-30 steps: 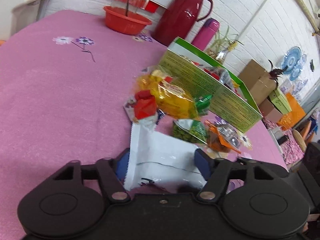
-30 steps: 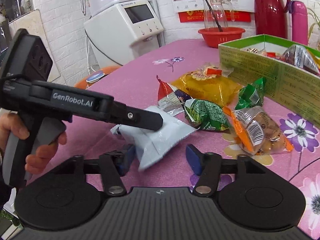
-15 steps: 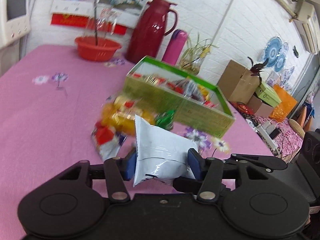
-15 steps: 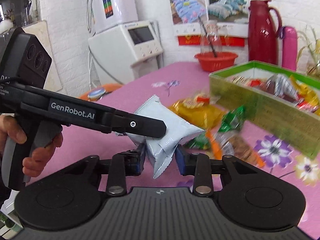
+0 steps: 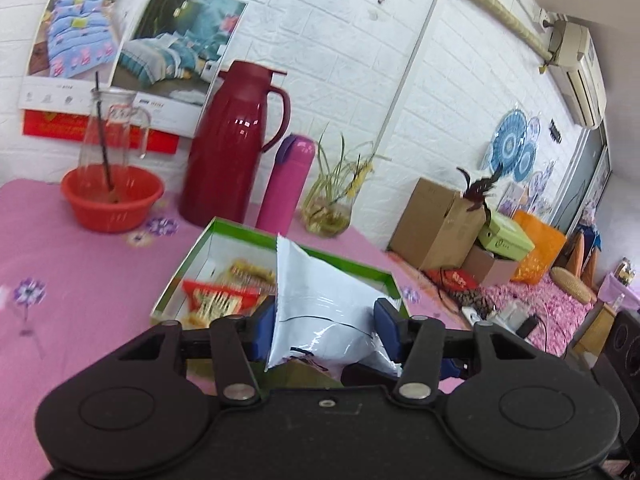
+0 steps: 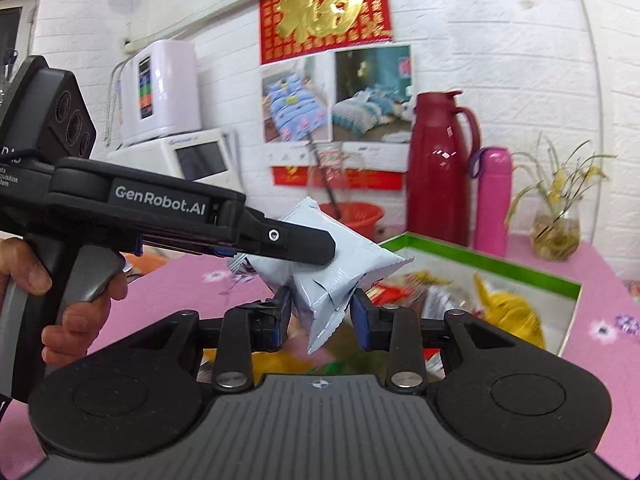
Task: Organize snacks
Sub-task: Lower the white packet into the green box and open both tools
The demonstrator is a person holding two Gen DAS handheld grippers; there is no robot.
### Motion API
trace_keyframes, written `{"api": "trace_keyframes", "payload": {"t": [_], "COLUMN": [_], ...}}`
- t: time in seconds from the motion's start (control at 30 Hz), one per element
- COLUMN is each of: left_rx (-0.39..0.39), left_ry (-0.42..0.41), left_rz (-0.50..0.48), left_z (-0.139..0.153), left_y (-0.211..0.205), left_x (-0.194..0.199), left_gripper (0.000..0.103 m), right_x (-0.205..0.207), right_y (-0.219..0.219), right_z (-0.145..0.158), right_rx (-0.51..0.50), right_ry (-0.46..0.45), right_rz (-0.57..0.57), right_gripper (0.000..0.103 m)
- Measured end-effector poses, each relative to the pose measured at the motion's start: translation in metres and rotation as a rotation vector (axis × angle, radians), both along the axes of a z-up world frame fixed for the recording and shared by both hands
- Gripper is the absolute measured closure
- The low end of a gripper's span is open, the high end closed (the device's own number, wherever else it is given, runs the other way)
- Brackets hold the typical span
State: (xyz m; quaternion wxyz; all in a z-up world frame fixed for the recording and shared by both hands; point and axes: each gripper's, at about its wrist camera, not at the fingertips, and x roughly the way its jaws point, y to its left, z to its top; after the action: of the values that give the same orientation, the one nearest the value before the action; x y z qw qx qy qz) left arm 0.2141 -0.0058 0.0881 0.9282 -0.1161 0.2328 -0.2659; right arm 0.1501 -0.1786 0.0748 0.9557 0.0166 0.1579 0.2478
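left tool (image 5: 325,330) clamps white packet (image 5: 320,312) | above green box (image 5: 182,268)

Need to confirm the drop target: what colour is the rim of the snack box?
Bright green rim, white inside; the snack box shows best in the left wrist view.

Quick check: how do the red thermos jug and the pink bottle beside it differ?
The red thermos jug is taller and wider; the pink bottle is a slim cylinder. The jug has a side handle and spout lid; the bottle has a purple cap and no rigid handle. The jug's surface is glossy, the bottle's duller. Both stand upright on the table behind the green box.
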Motion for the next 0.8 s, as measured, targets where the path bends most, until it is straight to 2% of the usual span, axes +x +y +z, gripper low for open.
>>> {"api": "trace_keyframes", "payload": {"t": [0.17,0.3,0.43,0.47,0.5,0.57,0.6,0.67,0.8], "left_rx": [-0.026,-0.056,-0.050,-0.037,-0.020,0.006,0.016,0.029,0.031], "left_ry": [-0.014,0.018,0.036,0.052,0.073,0.106,0.110,0.118,0.120], "left_rz": [-0.017,-0.008,0.000,0.008,0.026,0.073,0.078,0.077,0.089], "left_z": [-0.003,-0.010,-0.022,-0.027,-0.033,-0.043,-0.047,-0.052,-0.049], "left_y": [-0.013,-0.016,-0.018,-0.018,-0.018,-0.016,-0.014,-0.011,-0.007], "left_x": [0.040,0.070,0.093,0.099,0.104,0.108,0.108,0.108,0.102], "left_gripper": [0.081,0.081,0.080,0.067,0.037,0.000,0.000,0.000,0.000], "right_x": [0.036,0.062,0.081,0.087,0.092,0.098,0.098,0.096,0.091], "right_y": [-0.015,-0.021,-0.019,-0.017,-0.015,-0.012,-0.011,-0.014,-0.017], "right_z": [-0.002,-0.007,-0.017,-0.021,-0.026,-0.035,-0.039,-0.043,-0.042], "right_rx": [-0.015,-0.025,-0.068,-0.086,-0.117,-0.180,-0.205,-0.215,-0.198], "right_ry": [-0.031,-0.025,-0.030,-0.026,-0.023,-0.029,-0.035,-0.047,-0.028], "right_rz": [-0.048,-0.070,-0.086,-0.093,-0.107,-0.141,-0.146,-0.140,-0.151], "right_gripper": [0.046,0.046,0.044,0.044,0.041,0.027,0.016,0.003,0.000]}}
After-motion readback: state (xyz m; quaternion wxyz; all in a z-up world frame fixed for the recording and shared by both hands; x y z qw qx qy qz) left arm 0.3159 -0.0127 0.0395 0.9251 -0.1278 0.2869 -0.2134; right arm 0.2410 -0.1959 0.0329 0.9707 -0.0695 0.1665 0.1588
